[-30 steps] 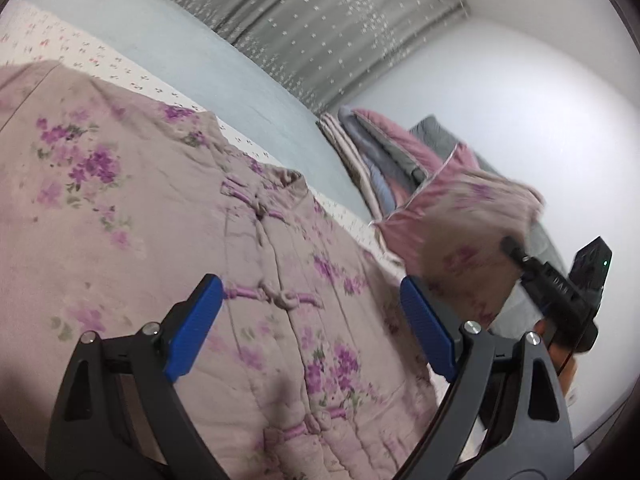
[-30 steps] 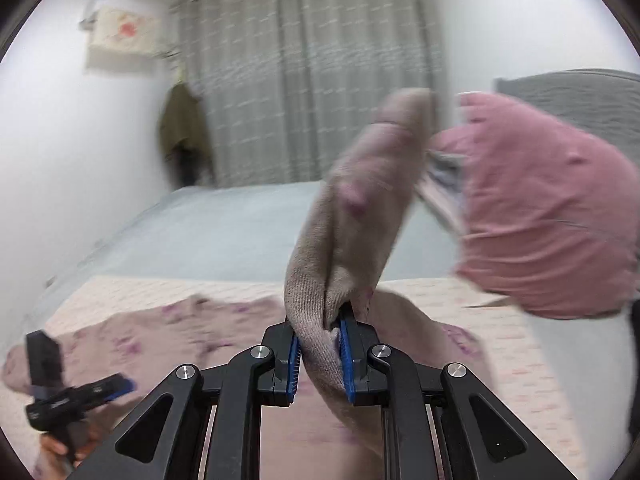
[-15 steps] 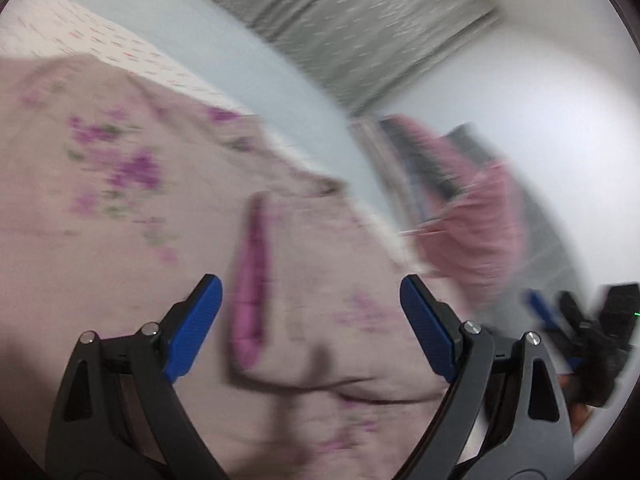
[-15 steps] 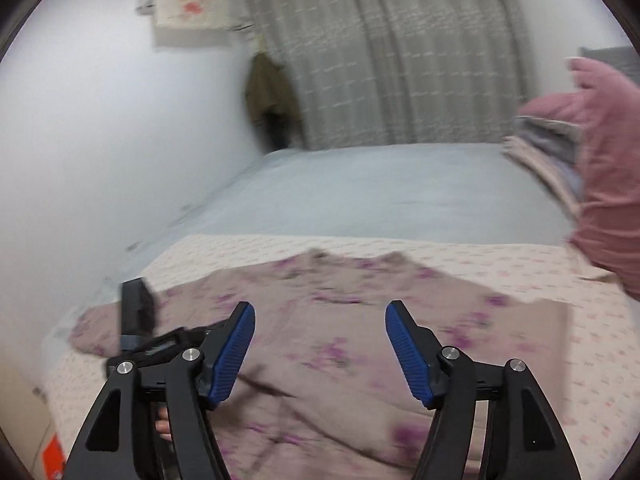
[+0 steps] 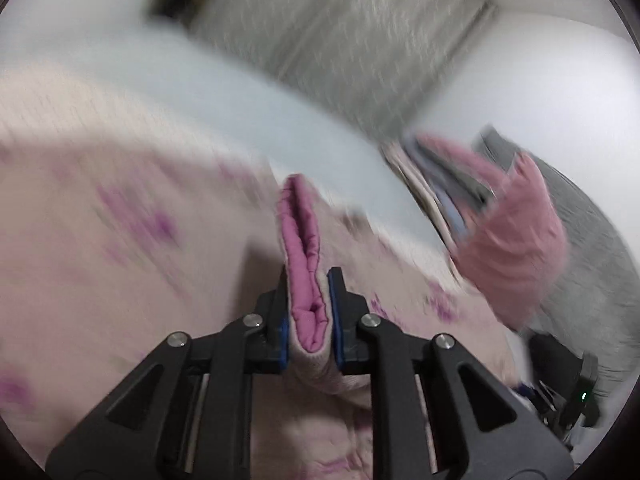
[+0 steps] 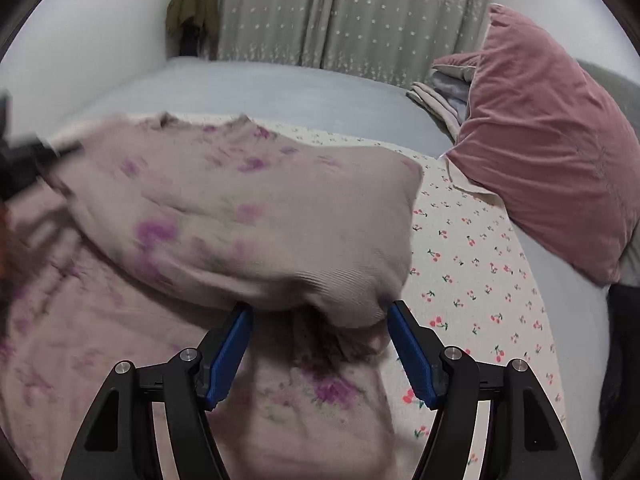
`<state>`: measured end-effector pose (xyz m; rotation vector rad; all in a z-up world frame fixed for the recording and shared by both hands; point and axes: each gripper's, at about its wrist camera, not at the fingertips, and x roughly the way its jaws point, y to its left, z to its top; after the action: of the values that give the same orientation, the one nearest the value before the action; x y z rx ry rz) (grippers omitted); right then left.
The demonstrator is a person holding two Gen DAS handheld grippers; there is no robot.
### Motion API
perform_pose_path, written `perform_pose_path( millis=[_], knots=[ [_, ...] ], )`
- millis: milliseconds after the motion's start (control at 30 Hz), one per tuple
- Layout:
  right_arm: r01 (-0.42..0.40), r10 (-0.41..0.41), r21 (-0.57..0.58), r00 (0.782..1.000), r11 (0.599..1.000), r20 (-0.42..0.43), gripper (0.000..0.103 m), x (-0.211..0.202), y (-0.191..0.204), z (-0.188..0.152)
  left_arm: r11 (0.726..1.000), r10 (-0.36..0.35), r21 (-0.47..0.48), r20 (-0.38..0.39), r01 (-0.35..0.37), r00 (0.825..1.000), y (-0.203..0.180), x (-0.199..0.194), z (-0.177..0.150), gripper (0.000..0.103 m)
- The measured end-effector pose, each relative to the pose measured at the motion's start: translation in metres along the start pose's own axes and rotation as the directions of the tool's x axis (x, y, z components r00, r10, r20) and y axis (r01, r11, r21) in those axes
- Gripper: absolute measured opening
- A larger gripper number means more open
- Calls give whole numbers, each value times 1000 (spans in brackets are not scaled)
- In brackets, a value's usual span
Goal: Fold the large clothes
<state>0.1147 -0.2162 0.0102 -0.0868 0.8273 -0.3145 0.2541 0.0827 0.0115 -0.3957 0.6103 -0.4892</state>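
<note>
A large mauve padded jacket with purple flowers (image 6: 120,320) lies spread on the bed. Its sleeve (image 6: 260,216) is folded across the body. My left gripper (image 5: 308,312) is shut on the sleeve cuff (image 5: 304,248), whose pink lining shows between the pads; this view is blurred. My right gripper (image 6: 320,344) is open, its blue pads either side of the sleeve's lower bulge without clamping it. The left gripper shows at the far left of the right wrist view (image 6: 24,160).
A cherry-print sheet (image 6: 472,264) covers the bed under the jacket. A pink velvet pillow (image 6: 548,160) and folded blankets (image 6: 444,96) lie at the right. Grey curtains (image 6: 320,12) and a hanging olive coat (image 6: 192,4) are behind the bed.
My right gripper let go of the sleeve and opened. My left gripper, open before, closed on the sleeve cuff and is moving it across the jacket.
</note>
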Motion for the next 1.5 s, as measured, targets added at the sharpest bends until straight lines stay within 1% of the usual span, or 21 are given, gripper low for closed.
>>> perform_pose_path(
  millis=[67,133,200,233,333,400,433,467,533,633,700,733,833,933,967,1033,1100,1200,1300,1400,1500],
  knots=[
    [101,-101,25,995,995,-10,69,16,-8,1,981,192,22,54,-194,980,5,-12,9,18],
    [159,-155,123,987,980,-45,70,31,-33,-3,960,281,23,-53,-281,958,23,1,13,19],
    [100,-87,241,994,965,-66,70,37,-53,-13,970,196,-96,-228,-222,954,52,23,6,19],
    [102,-87,277,994,956,-66,70,37,-60,-17,967,185,-117,-286,-226,940,59,32,3,21],
    [75,-67,307,997,949,-36,70,29,-69,-18,979,162,-76,-273,-189,948,54,25,10,29],
    [57,-50,289,998,955,-31,70,24,-66,-19,986,124,-76,-254,-147,959,55,16,15,46],
    [57,-53,254,998,966,-23,70,21,-62,-19,989,108,-73,-248,-129,963,57,13,18,61],
    [63,-64,169,998,984,1,70,15,-49,-19,990,100,-68,-242,-120,965,54,19,20,66],
    [92,-89,-33,994,995,63,70,6,-16,-20,993,87,-55,-277,-106,957,57,26,14,65],
    [143,-124,-154,984,978,124,69,7,14,-14,992,81,-68,-326,-109,942,57,41,2,60],
    [201,-179,-170,974,965,138,49,16,21,-8,983,153,-52,-307,-177,939,55,42,-2,19],
    [251,-231,-150,963,956,137,23,21,17,-5,981,180,-25,-280,-194,943,51,39,-3,15],
    [242,-236,-28,963,970,132,23,16,-6,-2,989,147,28,-280,-146,949,38,32,2,14],
    [197,-195,-61,980,979,29,28,24,-7,-9,953,297,166,-348,-254,889,31,48,-9,17],
    [205,-206,-77,978,976,-10,32,30,-5,-14,948,311,174,-353,-265,883,31,50,-11,18],
    [179,-183,-76,982,981,-49,33,29,-6,-20,947,314,175,-320,-270,894,26,40,-5,20],
    [70,-70,0,997,998,-44,38,5,-18,-22,950,293,186,-248,-251,923,17,22,5,23],
    [-99,87,127,992,987,92,57,-33,-41,-19,959,250,181,-163,-220,954,10,6,15,37],
    [-129,90,199,977,971,191,61,-51,-47,-3,979,134,167,-70,-120,989,4,5,15,44],
    [-92,67,172,987,981,146,61,-26,-27,29,982,92,176,-134,-68,987,0,28,3,49],
    [-133,123,161,990,978,75,61,15,-11,46,971,162,213,-252,-108,954,1,60,-13,53]
  ],
)
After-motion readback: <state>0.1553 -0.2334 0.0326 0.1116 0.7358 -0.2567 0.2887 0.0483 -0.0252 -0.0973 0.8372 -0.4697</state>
